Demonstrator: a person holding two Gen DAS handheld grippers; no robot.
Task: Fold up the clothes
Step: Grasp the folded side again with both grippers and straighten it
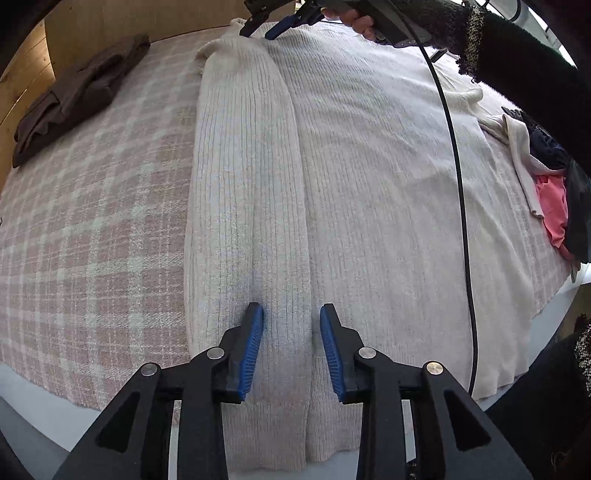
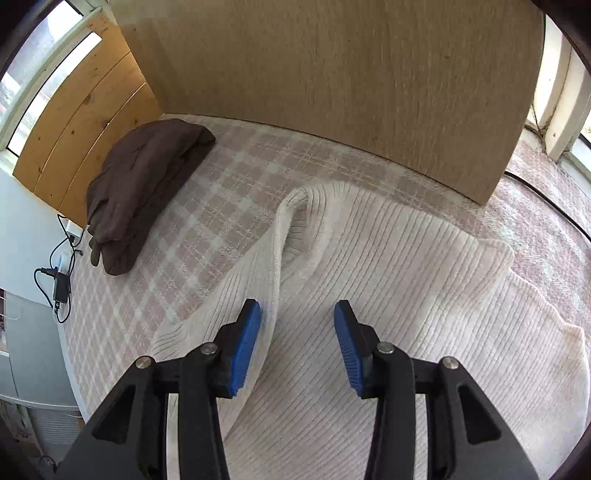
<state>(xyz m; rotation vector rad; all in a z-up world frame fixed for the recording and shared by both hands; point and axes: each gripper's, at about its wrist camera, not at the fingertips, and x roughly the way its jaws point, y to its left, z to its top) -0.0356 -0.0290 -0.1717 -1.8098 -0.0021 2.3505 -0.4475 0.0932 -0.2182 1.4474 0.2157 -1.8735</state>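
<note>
The left gripper (image 1: 291, 325) points steeply downward with its jaws parted and nothing clamped between the blue pads (image 1: 253, 347). The right gripper (image 2: 297, 332) likewise points steeply downward, jaws parted, the pads (image 2: 243, 350) pressing on nothing. In the left wrist view the right gripper (image 1: 271, 26) appears at the top edge, gripped by the person's right hand (image 1: 360, 20) (dark knitted sleeve (image 1: 517, 62) reaching to the wrist). A second dark sleeve (image 1: 554, 387) shows at the lower right edge.

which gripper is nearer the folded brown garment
Right. The right gripper hovers over the cream sweater near the brown garment; the left gripper is at the sweater's far hem.
</note>
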